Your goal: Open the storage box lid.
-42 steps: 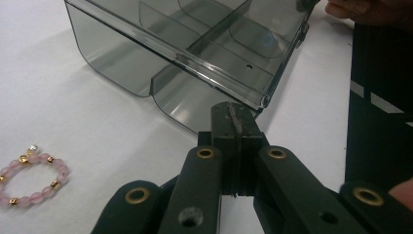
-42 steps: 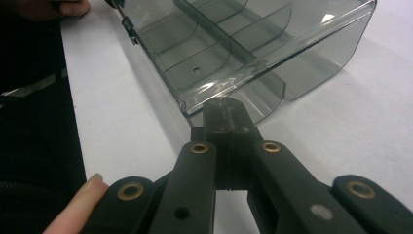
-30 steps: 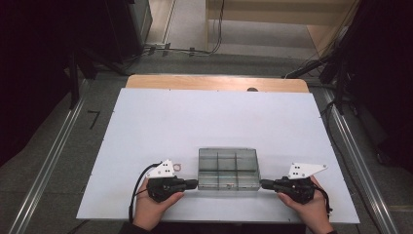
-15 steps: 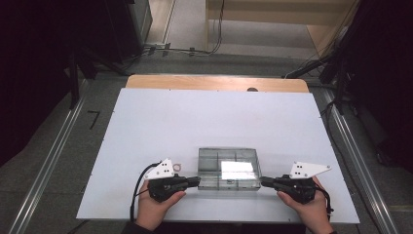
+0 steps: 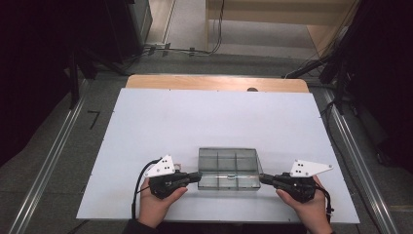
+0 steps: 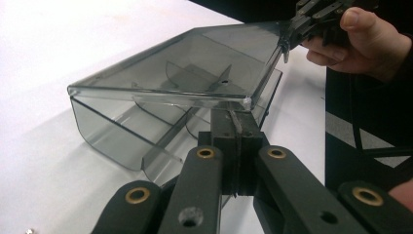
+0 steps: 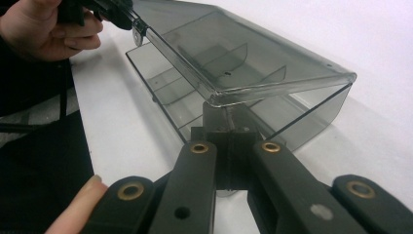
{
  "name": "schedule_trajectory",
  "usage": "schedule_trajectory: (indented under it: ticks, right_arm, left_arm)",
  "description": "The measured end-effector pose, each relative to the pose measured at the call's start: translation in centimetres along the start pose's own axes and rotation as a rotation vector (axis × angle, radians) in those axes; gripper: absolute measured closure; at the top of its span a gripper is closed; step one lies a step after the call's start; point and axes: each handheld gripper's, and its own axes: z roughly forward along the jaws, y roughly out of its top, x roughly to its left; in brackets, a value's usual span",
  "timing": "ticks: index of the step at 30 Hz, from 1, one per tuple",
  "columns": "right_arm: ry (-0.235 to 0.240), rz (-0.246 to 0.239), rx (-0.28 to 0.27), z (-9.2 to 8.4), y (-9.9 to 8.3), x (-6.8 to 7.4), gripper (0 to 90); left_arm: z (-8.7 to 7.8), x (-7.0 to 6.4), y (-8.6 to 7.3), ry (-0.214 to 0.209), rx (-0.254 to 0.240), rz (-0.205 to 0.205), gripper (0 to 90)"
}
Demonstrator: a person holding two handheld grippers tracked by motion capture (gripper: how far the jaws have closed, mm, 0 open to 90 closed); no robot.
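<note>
Item: left gripper (image 5: 195,177), near edge of the table (image 5: 146,122), jaws pressed together and pinching the near left corner of the lid (image 6: 195,63). In the left gripper view the lid corner is sitting right at the tips of the closed jaws.

Item: right gripper (image 5: 263,179), level with its partner, jaws likewise clamped, nipping the near right corner of the same lid. In the right gripper view the clear edge is resting just above the closed jaws.

Item: smoky clear compartment box (image 5: 227,169), lying between the two grippers at the near middle of the white table, long axis running left to right. Dividers are showing through the lid. The lid is standing tilted, its near edge lifted off the tray, its far edge apparently hinging on the back wall.

Relation that matters: each hand is holding one end of the lid's near edge, equally close, so the lid is likely swinging about the far long edge; both ends want moving together, else the lid is twisting.

Item: wooden strip (image 5: 214,83), beyond the table's far edge.
</note>
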Motion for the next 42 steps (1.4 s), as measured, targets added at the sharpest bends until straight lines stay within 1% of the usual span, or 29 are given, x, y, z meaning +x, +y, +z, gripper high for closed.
schedule_trajectory:
  ticks: [4,6,9,12,17,20,22,24,27,29,31,33,35,36,39,40,41,42]
  right_arm:
    - [-0.001,0.009,-0.012,-0.1,0.7,-0.1,88.3]
    - [-0.003,0.011,-0.015,-0.2,1.1,-0.2,88.3]
    - [-0.021,0.008,-0.017,-0.2,1.8,-0.3,88.4]
    - [-0.027,0.007,-0.023,-0.2,2.6,-0.4,88.4]
    - [-0.026,0.000,-0.041,-0.2,3.8,-0.7,88.3]
    - [-0.031,0.004,-0.047,-0.2,4.4,-0.9,88.3]
    - [-0.031,0.004,-0.052,-0.2,4.8,-1.1,88.3]
    - [-0.033,0.000,-0.058,-0.2,5.3,-1.2,88.4]
    - [-0.038,-0.008,-0.066,-0.3,6.0,-1.3,88.4]
    - [-0.041,-0.008,-0.070,-0.3,6.2,-1.5,88.4]
    - [-0.040,-0.007,-0.077,-0.4,6.5,-1.7,88.3]
    - [-0.041,-0.007,-0.081,-0.4,6.6,-1.9,88.3]
    - [-0.039,-0.008,-0.082,-0.3,6.6,-2.0,88.3]
    - [-0.039,-0.008,-0.082,-0.3,6.6,-2.0,88.4]
    - [-0.038,-0.006,-0.084,0.0,6.6,-2.2,88.3]
    - [-0.039,-0.007,-0.083,0.0,6.6,-2.3,88.3]
    - [-0.040,-0.007,-0.084,0.1,6.6,-2.4,88.4]
    - [-0.040,-0.004,-0.090,0.1,6.6,-2.5,88.4]
  left_arm:
    - [0.0,0.0,0.4,0.005,-0.021,-0.005,90.0]
    - [0.1,0.1,0.6,0.012,-0.032,-0.015,90.0]
    - [0.2,0.1,0.9,0.022,-0.038,-0.020,90.0]
    - [0.2,0.3,1.4,0.030,-0.032,-0.008,90.0]
    - [-0.2,0.8,1.8,0.047,-0.046,-0.023,89.6]
    - [-0.3,1.2,2.0,0.055,-0.046,-0.023,81.1]
    - [-0.3,1.4,2.2,0.076,-0.050,-0.017,75.9]
    - [-0.2,1.7,2.5,0.083,-0.043,-0.012,70.4]
    - [0.1,2.0,3.1,0.103,-0.039,-0.001,58.0]
    - [0.4,2.3,3.4,0.119,-0.040,-0.002,48.9]
    - [0.7,2.6,3.7,0.124,-0.039,-0.004,43.4]
    - [1.2,3.0,3.9,0.133,-0.030,-0.008,34.1]
    - [1.7,3.4,4.0,0.154,-0.033,-0.020,25.0]
    - [1.8,3.5,4.0,0.155,-0.039,-0.030,21.3]
    - [2.6,4.3,4.0,0.176,-0.042,-0.089,5.1]
    - [2.7,4.4,3.9,0.176,-0.041,-0.096,1.9]
    - [3.0,4.6,3.8,0.171,-0.040,-0.103,1.7]
    - [3.2,4.7,3.7,0.175,-0.034,-0.100,2.3]
